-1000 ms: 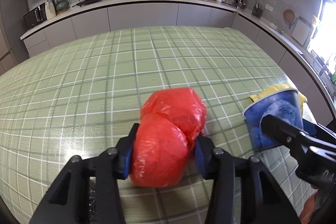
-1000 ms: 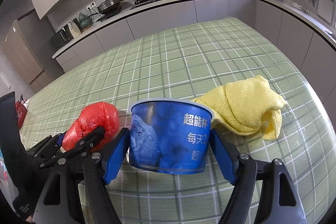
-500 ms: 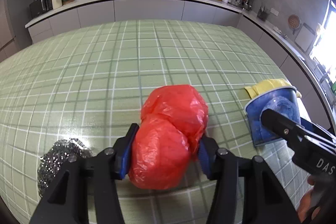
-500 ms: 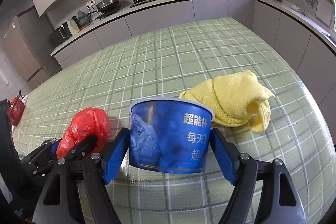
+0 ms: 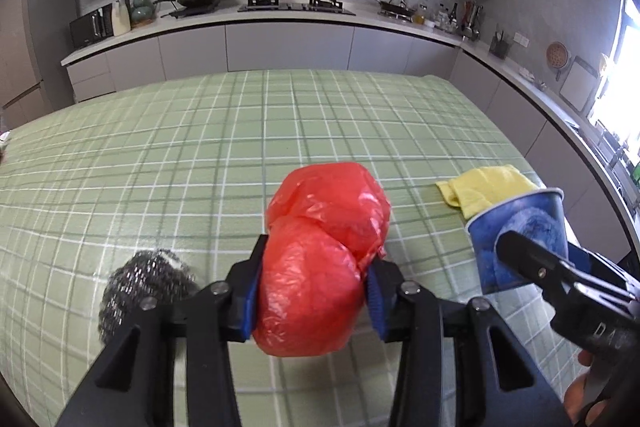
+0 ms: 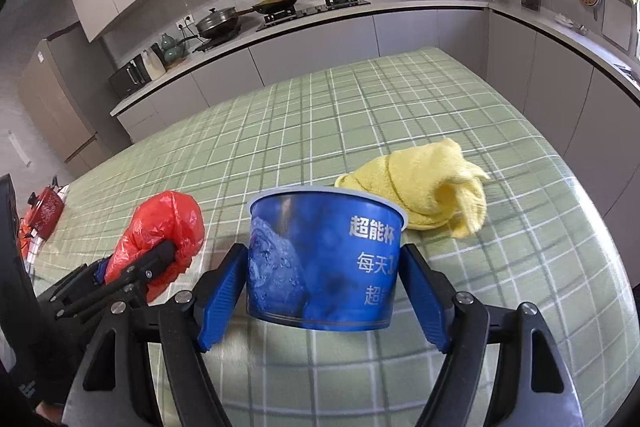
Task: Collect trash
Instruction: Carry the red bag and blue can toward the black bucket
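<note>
My left gripper (image 5: pixel 312 293) is shut on a crumpled red plastic bag (image 5: pixel 320 259) and holds it above the green checked tablecloth (image 5: pixel 240 147). The bag also shows in the right wrist view (image 6: pixel 160 231), at the left, with the left gripper (image 6: pixel 132 267) around it. My right gripper (image 6: pixel 322 293) is shut on a blue paper cup (image 6: pixel 324 259) with white Chinese lettering, held upright. The cup also shows in the left wrist view (image 5: pixel 516 227), at the right.
A steel wool scourer (image 5: pixel 144 287) lies on the cloth just left of my left gripper. A yellow cloth (image 6: pixel 428 187) lies behind the cup to the right. A red kettle (image 6: pixel 44 207) stands at the table's far left edge. Kitchen counters ring the table.
Both grippers have risen and drawn back with their loads. The scourer has come into the left wrist view. The yellow cloth now shows farther from the cup.
</note>
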`<state>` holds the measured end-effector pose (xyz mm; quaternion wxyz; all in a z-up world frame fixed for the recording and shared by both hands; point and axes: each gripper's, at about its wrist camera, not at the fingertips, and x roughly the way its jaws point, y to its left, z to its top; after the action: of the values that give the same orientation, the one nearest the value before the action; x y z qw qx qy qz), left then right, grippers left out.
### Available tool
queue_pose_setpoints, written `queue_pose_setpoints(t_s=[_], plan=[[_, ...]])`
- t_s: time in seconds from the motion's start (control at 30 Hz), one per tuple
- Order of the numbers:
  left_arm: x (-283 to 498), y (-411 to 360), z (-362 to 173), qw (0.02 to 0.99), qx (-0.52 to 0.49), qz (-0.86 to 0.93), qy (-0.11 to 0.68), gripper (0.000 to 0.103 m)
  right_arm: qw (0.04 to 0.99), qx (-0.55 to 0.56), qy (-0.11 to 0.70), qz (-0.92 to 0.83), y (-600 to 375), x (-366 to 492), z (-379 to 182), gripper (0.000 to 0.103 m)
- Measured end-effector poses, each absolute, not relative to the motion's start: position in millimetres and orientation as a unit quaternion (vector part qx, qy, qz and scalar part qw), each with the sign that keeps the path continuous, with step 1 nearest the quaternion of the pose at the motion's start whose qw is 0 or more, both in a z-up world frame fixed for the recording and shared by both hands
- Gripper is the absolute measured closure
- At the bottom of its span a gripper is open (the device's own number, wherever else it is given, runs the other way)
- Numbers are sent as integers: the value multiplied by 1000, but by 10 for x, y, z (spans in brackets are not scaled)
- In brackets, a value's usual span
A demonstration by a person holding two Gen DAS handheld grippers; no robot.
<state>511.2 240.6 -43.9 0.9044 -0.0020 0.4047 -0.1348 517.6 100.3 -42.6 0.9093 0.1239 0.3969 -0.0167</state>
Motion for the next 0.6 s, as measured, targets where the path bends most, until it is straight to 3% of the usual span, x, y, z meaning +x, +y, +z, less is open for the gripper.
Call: queue_pose_setpoints(t_s=[0.6], plan=[[4170, 1577, -321, 909, -19, -109, 401, 59, 915, 128, 381, 5, -196, 4220, -270, 25]])
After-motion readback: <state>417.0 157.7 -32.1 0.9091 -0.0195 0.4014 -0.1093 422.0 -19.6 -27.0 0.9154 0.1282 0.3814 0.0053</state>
